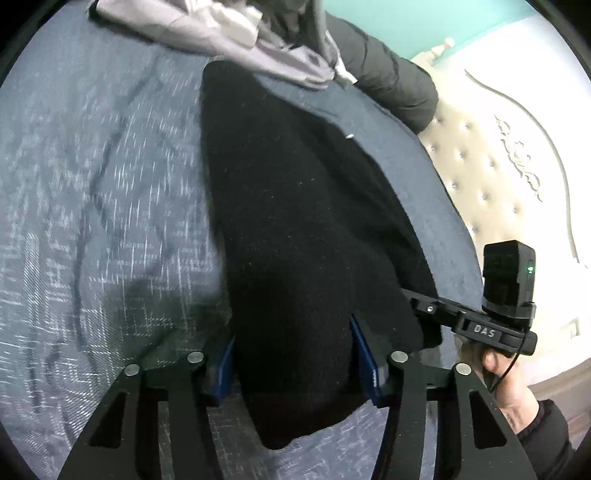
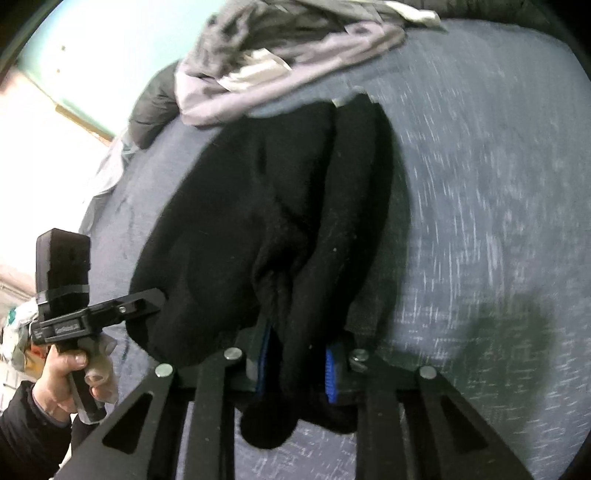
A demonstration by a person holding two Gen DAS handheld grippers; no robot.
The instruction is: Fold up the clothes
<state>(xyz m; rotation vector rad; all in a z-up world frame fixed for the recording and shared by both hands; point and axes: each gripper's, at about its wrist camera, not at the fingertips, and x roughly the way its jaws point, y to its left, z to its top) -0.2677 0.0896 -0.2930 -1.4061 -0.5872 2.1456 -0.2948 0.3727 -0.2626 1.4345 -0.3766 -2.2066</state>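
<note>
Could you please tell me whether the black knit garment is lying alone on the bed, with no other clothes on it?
No, beyond the black knit garment a crumpled grey and white pile of clothes lies on the blue-grey bedspread.

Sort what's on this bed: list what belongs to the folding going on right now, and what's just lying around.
In the job:
- black garment, gripped at its near edge
- left tongs, closed on it
- right tongs, closed on it

Lying about:
- grey clothes heap at the far end
- dark puffy jacket beside it
- blue bedspread underneath
</note>
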